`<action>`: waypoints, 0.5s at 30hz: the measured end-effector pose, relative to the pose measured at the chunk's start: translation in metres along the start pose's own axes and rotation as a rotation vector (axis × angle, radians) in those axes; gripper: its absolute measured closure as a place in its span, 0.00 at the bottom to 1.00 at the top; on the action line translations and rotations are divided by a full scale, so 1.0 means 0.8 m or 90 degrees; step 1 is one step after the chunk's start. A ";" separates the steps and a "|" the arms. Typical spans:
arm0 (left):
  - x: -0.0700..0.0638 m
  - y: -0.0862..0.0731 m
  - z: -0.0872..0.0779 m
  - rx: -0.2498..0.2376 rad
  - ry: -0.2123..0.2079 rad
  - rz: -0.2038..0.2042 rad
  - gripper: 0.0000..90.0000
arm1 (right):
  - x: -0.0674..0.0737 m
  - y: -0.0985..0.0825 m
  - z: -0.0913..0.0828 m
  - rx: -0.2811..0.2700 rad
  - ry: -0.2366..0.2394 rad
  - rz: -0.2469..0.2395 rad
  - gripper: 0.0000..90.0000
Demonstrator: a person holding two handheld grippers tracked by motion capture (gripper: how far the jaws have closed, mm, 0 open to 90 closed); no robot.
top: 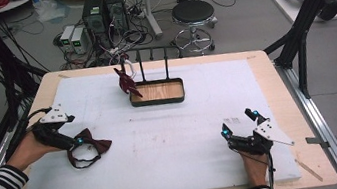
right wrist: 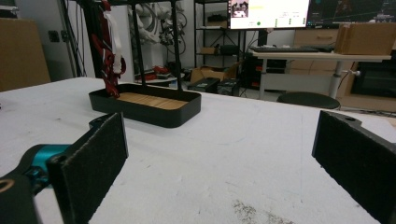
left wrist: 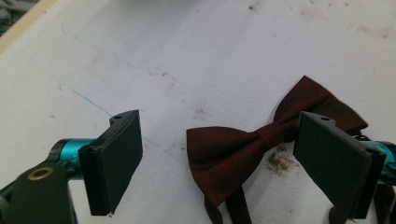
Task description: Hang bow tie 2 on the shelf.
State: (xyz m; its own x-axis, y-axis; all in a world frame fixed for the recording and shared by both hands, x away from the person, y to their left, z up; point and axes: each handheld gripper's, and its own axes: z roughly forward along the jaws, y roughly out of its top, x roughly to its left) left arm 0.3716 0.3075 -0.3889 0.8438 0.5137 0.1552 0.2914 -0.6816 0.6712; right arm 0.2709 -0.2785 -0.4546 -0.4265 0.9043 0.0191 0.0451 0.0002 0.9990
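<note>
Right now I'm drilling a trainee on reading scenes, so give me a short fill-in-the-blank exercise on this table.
1. The left gripper has its jaws ____ around the bow tie lying on the white mat.
2. The bow tie is dark ____.
3. The stand's tray has a ____ floor.
4. The right gripper holds ____.

Missing words: open; red; wooden; nothing

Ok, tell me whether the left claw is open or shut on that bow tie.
Open. The left claw has its jaws spread wide on either side of the dark red bow tie, which lies flat on the white mat, ungripped.
</note>
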 end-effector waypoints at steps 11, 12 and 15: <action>0.002 -0.003 0.024 0.032 -0.052 0.041 0.24 | 0.001 0.000 0.000 -0.001 0.000 0.003 0.03; 0.002 -0.003 0.024 0.038 -0.054 0.044 0.25 | 0.000 0.000 0.000 -0.002 0.000 0.002 0.03; 0.004 -0.006 0.027 0.043 -0.065 0.057 0.27 | 0.000 0.000 0.000 -0.002 0.000 0.002 0.03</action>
State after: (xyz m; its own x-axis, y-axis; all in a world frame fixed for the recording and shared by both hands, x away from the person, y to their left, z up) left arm 0.3823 0.3009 -0.4069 0.9081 0.3960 0.1359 0.2394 -0.7574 0.6075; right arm 0.2706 -0.2783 -0.4547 -0.4268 0.9041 0.0228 0.0444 -0.0042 0.9990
